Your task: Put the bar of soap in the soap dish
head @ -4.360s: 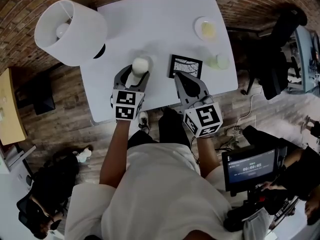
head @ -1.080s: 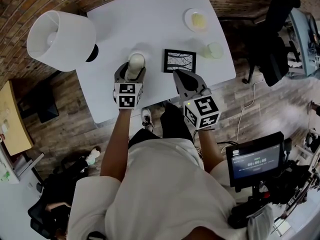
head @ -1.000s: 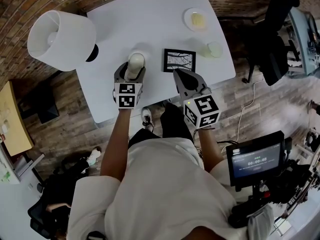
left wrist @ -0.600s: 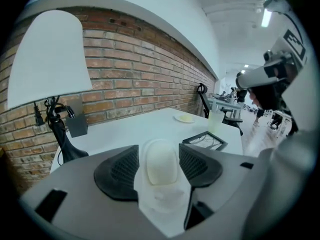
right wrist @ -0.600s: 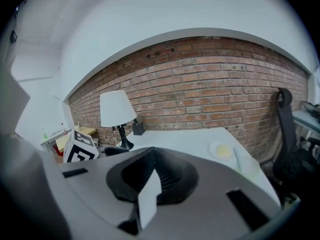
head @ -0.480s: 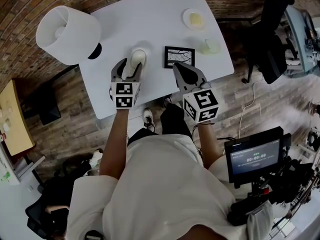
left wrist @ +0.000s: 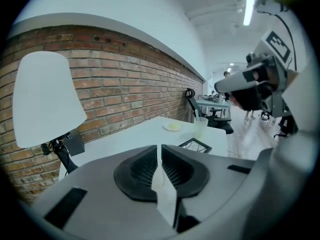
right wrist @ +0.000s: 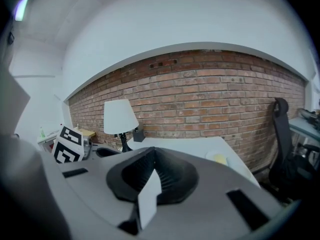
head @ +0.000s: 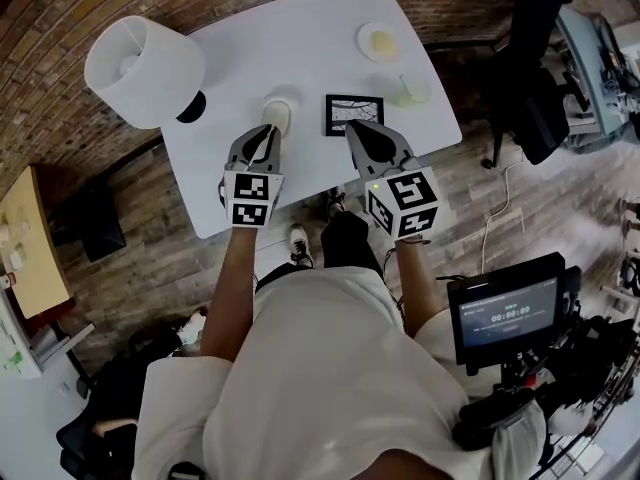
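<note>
Soap (head: 384,41) lies in the dish (head: 364,36) on the worktop (head: 300,48); left claw (head: 266,131) has just closed, empty; right claw (head: 353,129) is closed too.

Head view, 4 o'clock: monitor screen (head: 505,313) shows one line of white digits in timer form. Reads 00:00:0, last digit not legible. Smaller line above it too small to read.

Left marker cube (head: 250,199), 9 o'clock of centre: black-and-white square codes, no letters or digits.
Right marker cube (head: 403,203), just right of centre: same, pattern only.

Right gripper view, 9 o'clock: left marker cube (right wrist: 67,144), code only.
Left gripper view, 1 o'clock: right marker cube (left wrist: 278,42), code only.

No other text legible.
</note>
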